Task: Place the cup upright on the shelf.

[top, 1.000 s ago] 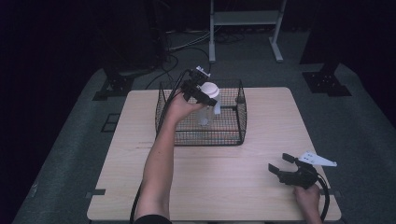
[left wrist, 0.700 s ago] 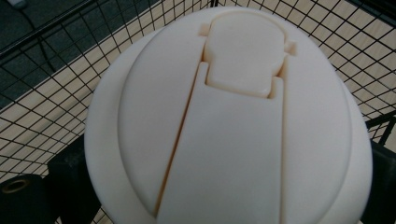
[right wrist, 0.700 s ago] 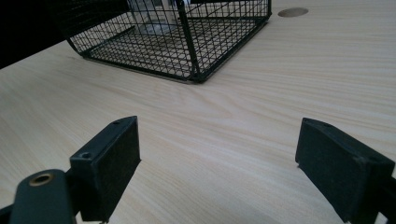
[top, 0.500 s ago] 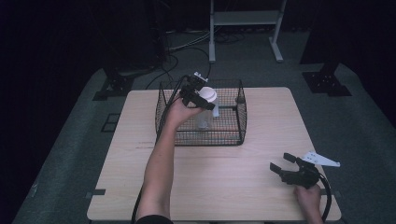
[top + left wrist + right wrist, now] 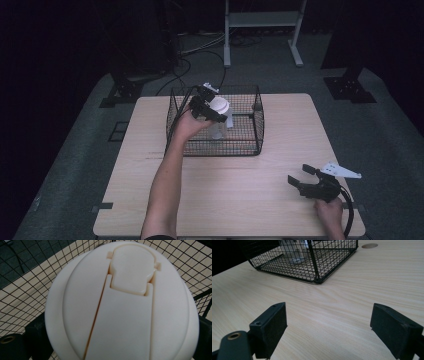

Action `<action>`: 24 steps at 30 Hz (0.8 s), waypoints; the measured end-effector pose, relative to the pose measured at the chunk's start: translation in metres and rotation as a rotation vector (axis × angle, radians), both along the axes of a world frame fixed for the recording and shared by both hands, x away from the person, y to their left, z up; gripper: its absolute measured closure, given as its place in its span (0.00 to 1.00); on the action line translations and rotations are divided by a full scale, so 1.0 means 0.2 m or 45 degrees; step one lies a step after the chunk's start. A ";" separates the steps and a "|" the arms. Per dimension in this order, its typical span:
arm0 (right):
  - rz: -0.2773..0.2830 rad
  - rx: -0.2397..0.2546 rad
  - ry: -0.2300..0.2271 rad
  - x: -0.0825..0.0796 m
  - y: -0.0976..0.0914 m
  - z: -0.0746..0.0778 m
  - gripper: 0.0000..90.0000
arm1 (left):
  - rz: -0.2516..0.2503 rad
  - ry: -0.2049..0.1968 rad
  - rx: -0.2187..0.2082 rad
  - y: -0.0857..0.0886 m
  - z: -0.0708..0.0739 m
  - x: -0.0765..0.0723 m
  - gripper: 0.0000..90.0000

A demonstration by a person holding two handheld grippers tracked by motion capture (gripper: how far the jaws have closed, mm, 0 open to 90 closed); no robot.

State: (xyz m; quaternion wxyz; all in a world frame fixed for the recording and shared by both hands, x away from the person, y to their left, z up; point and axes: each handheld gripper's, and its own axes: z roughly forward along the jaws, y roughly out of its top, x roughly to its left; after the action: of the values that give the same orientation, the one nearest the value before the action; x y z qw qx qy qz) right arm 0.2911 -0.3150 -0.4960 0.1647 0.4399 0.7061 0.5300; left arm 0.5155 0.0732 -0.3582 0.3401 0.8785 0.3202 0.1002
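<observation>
One cup (image 5: 219, 119), clear-bodied with a white lid (image 5: 122, 305), up inside the one wire basket (image 5: 250, 145). Held above the basket floor, near the left-rear part of the cage, upright or close to it. Clamped at the lid end by the left gripper (image 5: 207, 109), jaws closed against the lid's two sides. From the left gripper view: lid square between the jaws, flip-tab and hinge slot facing the camera, black jaw corners poking out at either lower edge, mesh and wood grain behind. One forearm reaching in from the bottom edge up to that gripper.

Over to the other side: one right gripper (image 5: 306, 181), low at the table's (image 5: 280, 210) front right corner, well apart from cup and basket. Jaws wide apart, holding nothing, bare wood between them in the right gripper view (image 5: 328, 330). Basket corner up ahead there, cup's clear base just visible through the mesh. Two grippers in all, one table.
</observation>
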 end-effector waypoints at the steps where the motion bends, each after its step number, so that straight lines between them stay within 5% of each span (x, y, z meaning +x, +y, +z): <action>1: 0.000 0.000 0.000 0.00 0.00 0.00 0.14 | 0.000 0.000 0.000 0.00 0.00 0.00 0.05; 24: -0.005 -0.054 0.005 0.00 0.02 0.00 0.14 | -0.016 -0.047 -0.044 0.04 0.00 -0.06 0.02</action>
State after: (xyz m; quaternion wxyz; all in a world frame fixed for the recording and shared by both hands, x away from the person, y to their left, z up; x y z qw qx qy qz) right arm 0.2913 -0.3104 -0.4966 0.1733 0.4387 0.7166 0.5138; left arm 0.5044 0.0821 -0.3590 0.3617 0.8725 0.3099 0.1089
